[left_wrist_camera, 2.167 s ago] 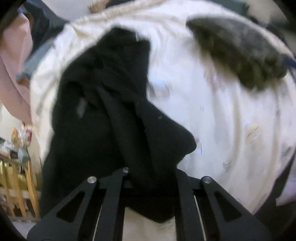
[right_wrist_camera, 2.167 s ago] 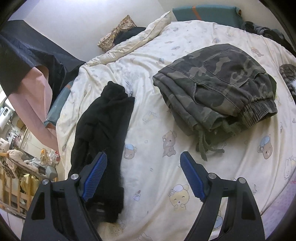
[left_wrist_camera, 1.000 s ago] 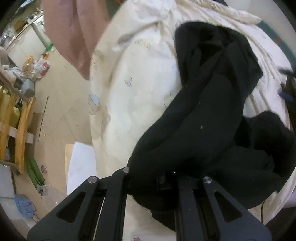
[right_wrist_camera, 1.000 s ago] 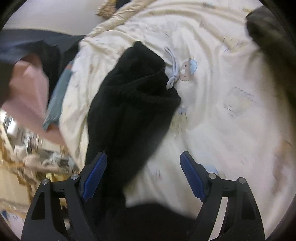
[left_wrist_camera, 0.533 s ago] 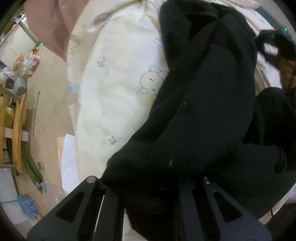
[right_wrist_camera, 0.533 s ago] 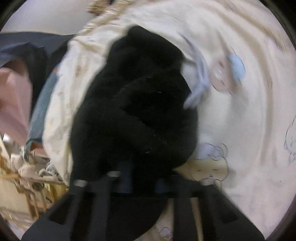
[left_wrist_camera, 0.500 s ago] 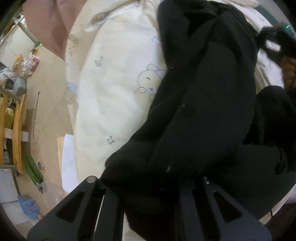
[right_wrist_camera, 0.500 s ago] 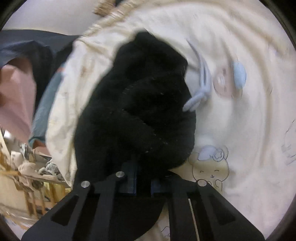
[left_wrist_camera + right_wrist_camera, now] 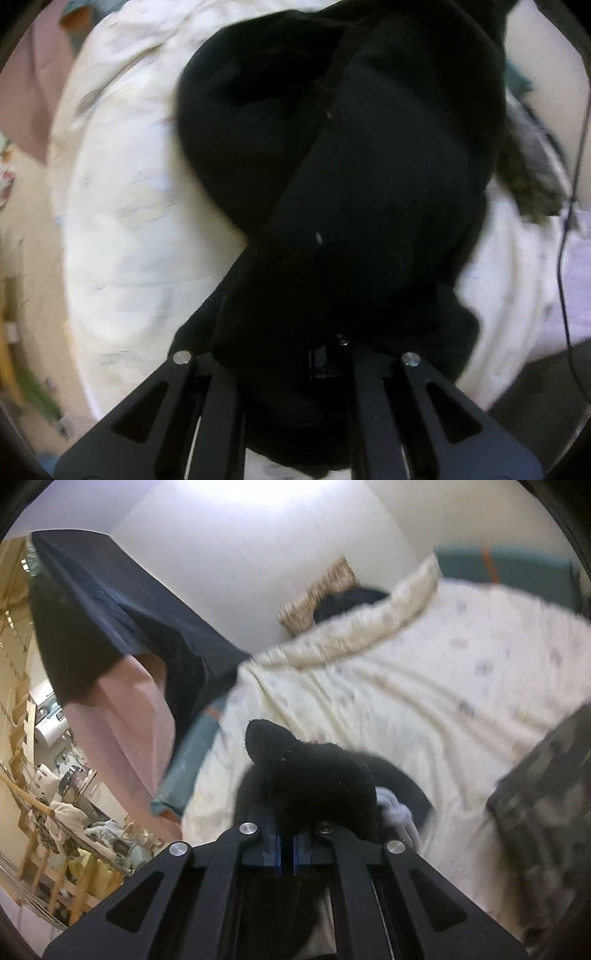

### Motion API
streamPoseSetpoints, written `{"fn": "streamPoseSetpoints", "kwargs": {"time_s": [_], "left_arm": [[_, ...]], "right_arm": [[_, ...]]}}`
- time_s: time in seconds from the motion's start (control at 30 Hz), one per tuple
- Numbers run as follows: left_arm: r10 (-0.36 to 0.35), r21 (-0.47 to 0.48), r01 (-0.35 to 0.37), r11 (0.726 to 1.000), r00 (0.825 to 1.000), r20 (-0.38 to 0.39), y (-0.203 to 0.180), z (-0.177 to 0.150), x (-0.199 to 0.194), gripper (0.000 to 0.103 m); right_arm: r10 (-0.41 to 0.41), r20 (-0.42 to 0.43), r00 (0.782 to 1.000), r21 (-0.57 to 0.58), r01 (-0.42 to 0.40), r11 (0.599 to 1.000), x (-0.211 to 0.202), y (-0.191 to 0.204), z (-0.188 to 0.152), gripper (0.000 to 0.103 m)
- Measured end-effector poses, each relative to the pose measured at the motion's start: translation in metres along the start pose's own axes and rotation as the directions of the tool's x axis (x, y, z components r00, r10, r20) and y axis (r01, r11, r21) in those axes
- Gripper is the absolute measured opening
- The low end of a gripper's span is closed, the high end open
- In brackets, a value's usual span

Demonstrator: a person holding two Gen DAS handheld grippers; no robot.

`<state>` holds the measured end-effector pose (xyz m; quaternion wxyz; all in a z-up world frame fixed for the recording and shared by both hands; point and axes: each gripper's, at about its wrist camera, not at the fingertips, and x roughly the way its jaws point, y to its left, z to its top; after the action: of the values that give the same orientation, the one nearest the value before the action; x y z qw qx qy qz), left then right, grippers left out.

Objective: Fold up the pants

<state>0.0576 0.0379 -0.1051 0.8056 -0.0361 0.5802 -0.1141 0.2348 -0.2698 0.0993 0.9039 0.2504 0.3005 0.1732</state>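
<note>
The black pants [image 9: 369, 177] hang bunched and twisted over the bed, held at two places. In the left wrist view their dark fabric fills most of the picture, draped from the top edge down to the left gripper [image 9: 295, 365], whose jaws are closed on a thick fold of it; the fingertips are buried in cloth. In the right wrist view a rounded lump of the same pants [image 9: 310, 771] rises just above the right gripper [image 9: 286, 845], whose blue pads [image 9: 271, 849] are pinched together on the fabric. A pale grey drawstring [image 9: 397, 812] shows just to the right of that lump.

Under the pants lies a cream duvet [image 9: 424, 686] printed with small cartoon figures, rumpled across the bed. A folded pair of camouflage trousers [image 9: 546, 794] rests on the duvet at the right, apart from the black pants; its edge also shows in the left wrist view [image 9: 528, 184]. Further off, a dark navy sheet [image 9: 122, 616] hangs over pink cloth [image 9: 122, 720] at the left of the bed, and a patterned cushion [image 9: 325, 590] sits against the white wall near a teal headboard [image 9: 517, 568]. No containers are visible.
</note>
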Motion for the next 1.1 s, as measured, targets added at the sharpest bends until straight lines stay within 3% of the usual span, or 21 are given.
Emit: {"fn": "streamPoseSetpoints", "kwargs": {"time_s": [0.13,0.23,0.3,0.4,0.53,0.63,0.7,0.8,0.97,1.03,1.1], "left_arm": [[-0.156,0.110,0.149,0.983,0.986,0.058,-0.044,-0.003,-0.024,0.004],[-0.333,0.200,0.311,0.929,0.939,0.084,-0.080,-0.011,-0.049,0.005],[-0.371,0.293,0.321,0.900,0.920,0.130,-0.106,-0.022,-0.072,0.005],[-0.379,0.297,0.318,0.900,0.908,0.178,-0.110,-0.025,-0.090,0.006],[-0.296,0.169,0.265,0.949,0.933,0.205,-0.068,-0.019,-0.090,0.006],[-0.161,0.025,0.160,0.987,0.965,0.205,-0.023,-0.021,-0.083,0.006],[-0.049,-0.074,0.063,0.995,0.983,0.177,0.016,-0.023,-0.076,0.006],[0.050,-0.171,-0.029,0.985,0.992,0.119,0.055,-0.030,-0.063,0.006],[0.125,-0.262,-0.106,0.959,0.990,0.059,0.092,-0.036,-0.049,0.006],[0.148,-0.279,-0.129,0.952,0.988,0.048,0.099,-0.034,-0.051,0.006],[0.146,-0.280,-0.134,0.951,0.989,0.023,0.093,-0.028,-0.045,0.007]], "right_arm": [[-0.029,0.067,0.997,-0.052,0.033,0.998,-0.056,0.030,0.034,0.003],[-0.072,0.111,0.991,-0.096,0.083,0.992,-0.092,0.056,0.060,0.003],[-0.099,0.112,0.989,-0.137,0.114,0.984,-0.102,0.072,0.072,0.003],[-0.130,0.083,0.988,-0.226,0.146,0.963,-0.096,0.098,0.080,0.003],[-0.145,-0.007,0.989,-0.281,0.137,0.950,-0.045,0.122,0.071,0.003],[-0.164,-0.091,0.982,-0.315,0.128,0.941,0.013,0.137,0.051,0.003],[-0.167,-0.147,0.975,-0.329,0.111,0.938,0.058,0.146,0.033,0.003],[-0.143,-0.222,0.965,-0.328,0.064,0.943,0.119,0.165,0.006,0.003],[-0.047,-0.326,0.944,-0.302,-0.057,0.952,0.203,0.208,-0.035,0.003],[-0.063,-0.386,0.920,-0.320,-0.069,0.945,0.237,0.222,-0.058,0.004],[-0.130,-0.470,0.873,-0.331,-0.038,0.943,0.274,0.220,-0.086,0.005]]}}
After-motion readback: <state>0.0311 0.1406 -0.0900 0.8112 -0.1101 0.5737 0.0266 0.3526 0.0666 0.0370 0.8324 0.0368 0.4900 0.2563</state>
